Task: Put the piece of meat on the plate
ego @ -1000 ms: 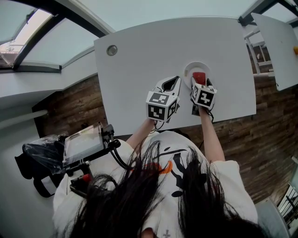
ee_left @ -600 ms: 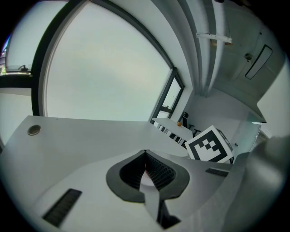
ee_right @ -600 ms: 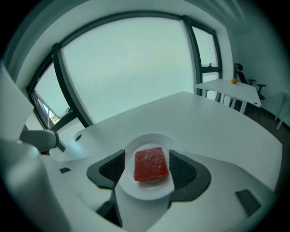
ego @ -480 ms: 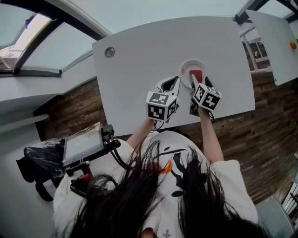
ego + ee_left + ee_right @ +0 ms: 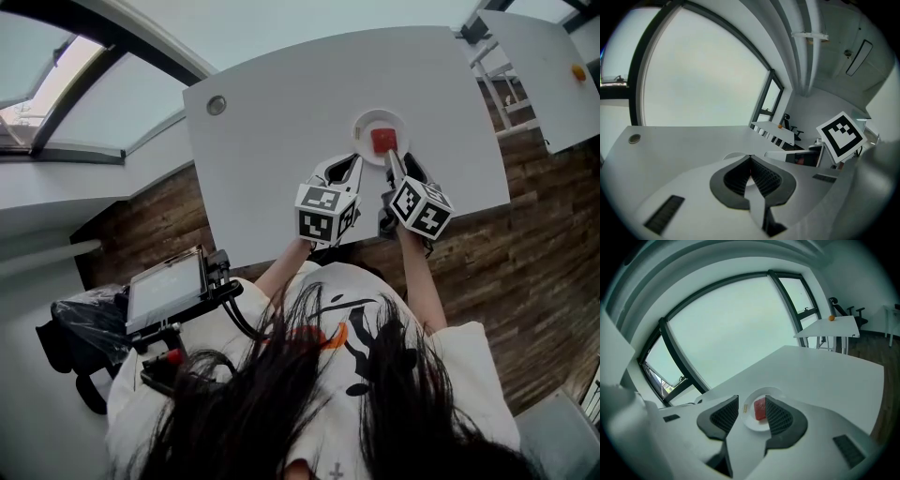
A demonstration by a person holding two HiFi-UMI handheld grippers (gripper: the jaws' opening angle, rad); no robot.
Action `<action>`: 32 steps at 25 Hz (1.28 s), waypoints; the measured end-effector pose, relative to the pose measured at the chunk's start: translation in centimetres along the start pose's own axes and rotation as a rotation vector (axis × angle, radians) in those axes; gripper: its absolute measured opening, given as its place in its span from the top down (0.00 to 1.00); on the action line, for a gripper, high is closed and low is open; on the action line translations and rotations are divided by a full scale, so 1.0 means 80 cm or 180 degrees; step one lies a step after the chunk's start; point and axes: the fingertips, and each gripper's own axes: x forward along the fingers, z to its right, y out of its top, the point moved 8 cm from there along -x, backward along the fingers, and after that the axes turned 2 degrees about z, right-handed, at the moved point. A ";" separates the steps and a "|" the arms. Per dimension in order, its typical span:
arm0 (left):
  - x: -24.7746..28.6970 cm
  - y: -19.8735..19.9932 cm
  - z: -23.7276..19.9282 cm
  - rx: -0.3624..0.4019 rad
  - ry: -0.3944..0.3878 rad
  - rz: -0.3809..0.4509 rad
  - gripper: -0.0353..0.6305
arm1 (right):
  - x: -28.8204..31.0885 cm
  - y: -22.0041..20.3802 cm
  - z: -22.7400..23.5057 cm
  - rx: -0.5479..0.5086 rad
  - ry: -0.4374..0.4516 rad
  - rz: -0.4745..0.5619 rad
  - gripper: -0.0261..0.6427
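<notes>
The piece of meat lay on the plate, toward 1 o'clock on the white table. The right gripper, jaws released and empty, was at the plate's 6 o'clock. The left gripper, clenched on nothing, was at 7 o'clock. A round grommet lay well apart at 10 o'clock.

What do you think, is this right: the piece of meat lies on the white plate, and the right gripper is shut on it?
Not quite. The piece of meat does lie on the white plate, but the right gripper is open, not shut on it; the right gripper view shows its jaws apart and the meat free.
</notes>
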 end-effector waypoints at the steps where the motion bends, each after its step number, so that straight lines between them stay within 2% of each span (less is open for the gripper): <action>1: 0.000 -0.001 -0.001 0.0005 0.0000 -0.0001 0.94 | -0.002 -0.001 -0.003 0.0018 0.0025 0.0006 0.68; 7: -0.001 -0.004 -0.003 0.0034 0.0019 -0.0030 0.94 | -0.007 -0.009 -0.012 0.0188 0.0160 -0.0015 0.68; 15: -0.006 -0.025 -0.011 -0.0115 0.0090 -0.0224 0.94 | -0.009 -0.038 -0.014 0.0301 0.0149 -0.0298 0.68; 19: -0.006 -0.021 -0.007 -0.0101 0.0052 -0.0205 0.94 | -0.015 -0.036 -0.018 0.0352 0.0150 -0.0247 0.68; 26: -0.028 -0.040 -0.013 -0.0130 0.0194 -0.0330 0.94 | -0.021 -0.059 -0.028 0.0474 0.0254 -0.0372 0.68; 32: -0.040 -0.049 -0.024 -0.0128 0.0333 -0.0445 0.94 | -0.007 -0.080 -0.027 0.0708 0.0349 -0.0538 0.68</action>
